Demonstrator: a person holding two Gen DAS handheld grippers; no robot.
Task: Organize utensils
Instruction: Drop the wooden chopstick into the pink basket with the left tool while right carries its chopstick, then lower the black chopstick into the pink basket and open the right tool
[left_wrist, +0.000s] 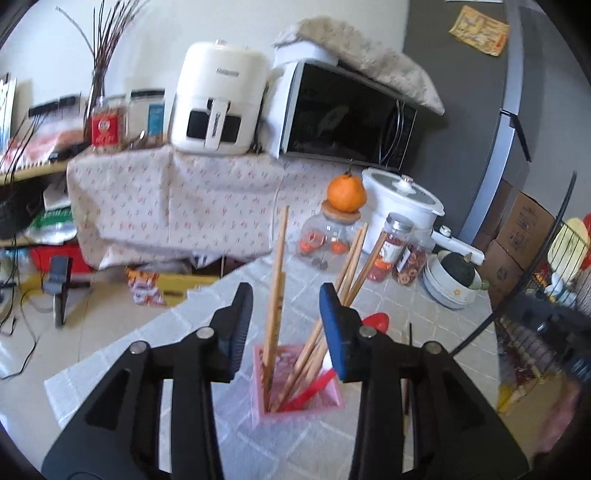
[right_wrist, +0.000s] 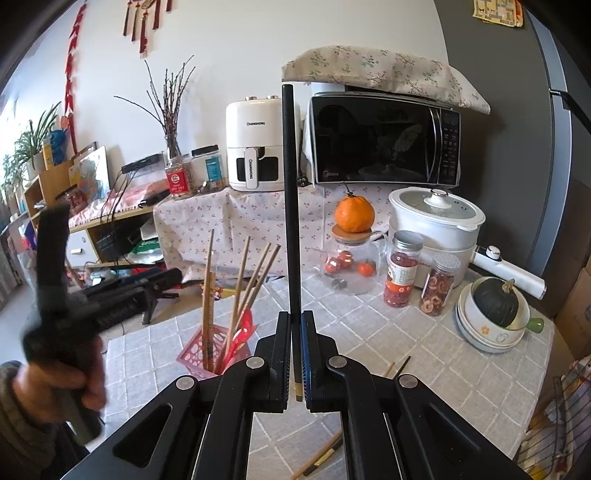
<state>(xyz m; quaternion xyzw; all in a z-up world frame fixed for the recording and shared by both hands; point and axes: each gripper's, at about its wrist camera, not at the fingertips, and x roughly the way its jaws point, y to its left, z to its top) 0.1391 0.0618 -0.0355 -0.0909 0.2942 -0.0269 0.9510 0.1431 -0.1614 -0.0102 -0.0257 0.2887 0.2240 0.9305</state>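
Note:
A pink utensil holder (left_wrist: 295, 400) stands on the grey checked table and holds several wooden chopsticks (left_wrist: 275, 295) and a red spoon (left_wrist: 310, 391). My left gripper (left_wrist: 284, 306) is open and empty above the holder, its jaws either side of the chopsticks. My right gripper (right_wrist: 295, 325) is shut on a black chopstick (right_wrist: 290, 192), held upright, to the right of the holder (right_wrist: 203, 350). More chopsticks (right_wrist: 400, 365) lie on the table behind the right gripper, and one (right_wrist: 317, 459) lies at the front edge.
Glass jars (right_wrist: 400, 273), a glass teapot with an orange (right_wrist: 354, 214) on top, a white cooker (right_wrist: 436, 218) and stacked bowls with a squash (right_wrist: 493, 314) stand at the back right of the table. A wire rack (left_wrist: 535, 295) is at the right.

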